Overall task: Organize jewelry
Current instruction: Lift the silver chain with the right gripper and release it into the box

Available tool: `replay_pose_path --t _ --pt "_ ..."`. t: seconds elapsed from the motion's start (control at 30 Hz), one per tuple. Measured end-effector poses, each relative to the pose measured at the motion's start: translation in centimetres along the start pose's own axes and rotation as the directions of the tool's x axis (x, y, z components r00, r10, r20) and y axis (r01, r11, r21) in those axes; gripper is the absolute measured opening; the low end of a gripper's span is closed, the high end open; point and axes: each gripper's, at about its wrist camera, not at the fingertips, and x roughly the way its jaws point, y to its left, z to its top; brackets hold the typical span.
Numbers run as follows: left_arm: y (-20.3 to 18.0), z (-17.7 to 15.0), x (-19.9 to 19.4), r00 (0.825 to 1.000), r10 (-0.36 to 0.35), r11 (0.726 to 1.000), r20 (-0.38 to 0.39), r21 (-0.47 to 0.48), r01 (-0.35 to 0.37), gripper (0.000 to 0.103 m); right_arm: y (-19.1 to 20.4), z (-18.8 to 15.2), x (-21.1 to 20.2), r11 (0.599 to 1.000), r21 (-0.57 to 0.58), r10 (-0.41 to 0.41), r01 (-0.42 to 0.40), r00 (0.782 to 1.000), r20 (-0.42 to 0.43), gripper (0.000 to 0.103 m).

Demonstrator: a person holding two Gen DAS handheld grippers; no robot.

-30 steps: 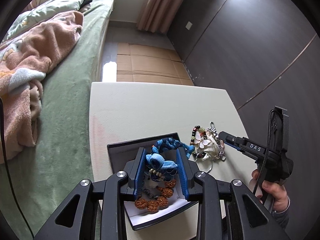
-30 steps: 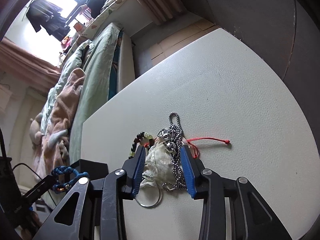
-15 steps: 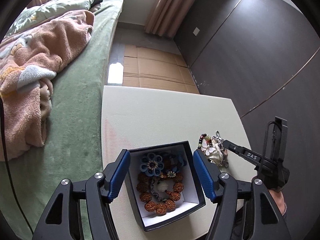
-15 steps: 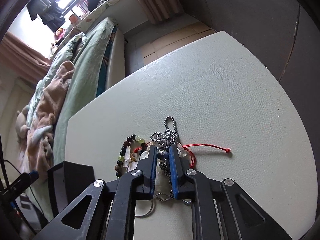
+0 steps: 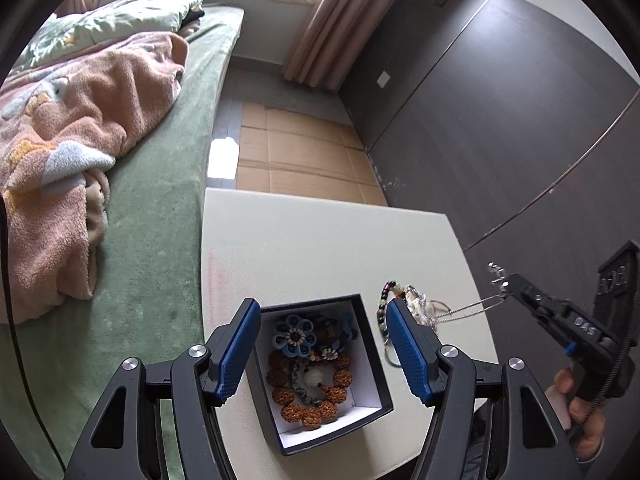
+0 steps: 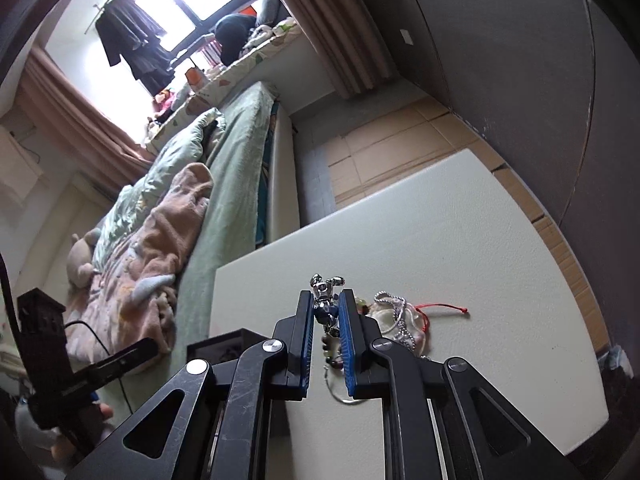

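My left gripper (image 5: 322,312) stands open above a black box (image 5: 340,434) with a white lining. In the box lie a blue flower bracelet (image 5: 294,336) and a brown bead bracelet (image 5: 308,410). My right gripper (image 6: 325,296) is shut on the silver pendant (image 6: 326,284) of a chain necklace (image 6: 396,312) and holds it above the table. The left wrist view shows that gripper (image 5: 508,284) to the right, with the chain (image 5: 468,308) stretched down to the jewelry pile (image 5: 416,304). A bead bracelet (image 5: 382,308) and a red cord (image 6: 440,306) lie in the pile.
The cream table (image 5: 320,240) ends just right of the pile and close behind the box. A bed with a green cover (image 5: 160,220) and a pink blanket (image 5: 80,128) runs along its left side. A dark wardrobe (image 5: 500,120) stands to the right, and cardboard (image 5: 300,152) covers the floor beyond.
My left gripper opened, left the blue bracelet in the box and rose a little. My right gripper closed on the silver pendant in the pile and lifted it, pulling the chain taut.
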Motion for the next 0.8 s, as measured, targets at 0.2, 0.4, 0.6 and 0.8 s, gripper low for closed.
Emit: replay_pose_path --t 0.2,0.4,0.6,0.8 --pt "-0.6 0.0 -0.7 1.000 -0.011 1.000 0.016 0.019 0.011 0.081 4.0 1.6 -5.1 0.997 -0.082 0.005 0.003 0.995 0.096 0.014" --pt "-0.5 0.0 -1.8 0.998 -0.021 0.999 0.055 0.026 0.019 0.092 8.1 3.7 -9.3 0.987 -0.161 0.010 0.017 0.986 0.168 0.014" --pt "0.7 0.5 -2.7 0.995 -0.008 1.000 0.104 -0.007 0.009 0.102 13.1 5.7 -13.5 0.970 -0.240 0.037 0.023 0.970 0.241 0.014" --pt "1.5 0.7 -3.6 0.987 0.005 1.000 0.159 -0.011 -0.003 0.102 18.1 6.9 -16.2 0.949 -0.315 0.066 0.030 0.955 0.290 0.014"
